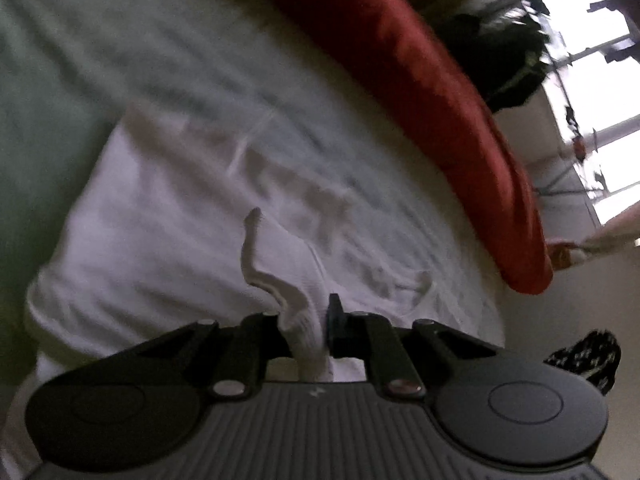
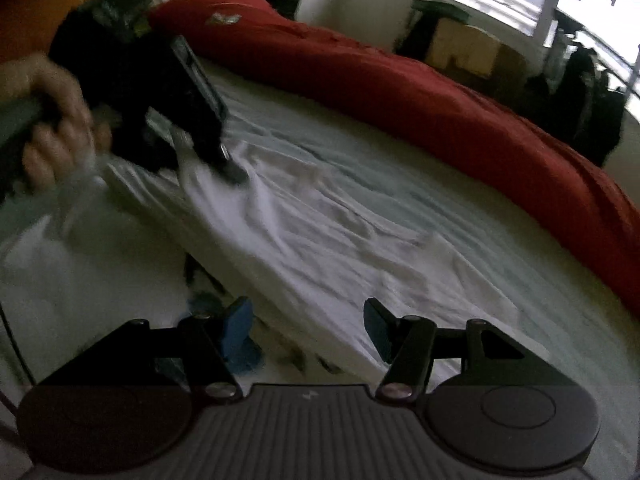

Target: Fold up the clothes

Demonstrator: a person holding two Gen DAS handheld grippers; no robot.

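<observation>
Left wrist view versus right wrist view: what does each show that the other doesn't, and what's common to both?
Only the left wrist view shows the left gripper from behind, its jaws pinched shut on a bunched edge of the white cotton garment.

Only the right wrist view shows the right gripper open and holding nothing, a hand gripping the left gripper's handle, and cardboard boxes under the window.

Both show the white garment spread over the pale bedsheet, the long red blanket and bright windows.
</observation>
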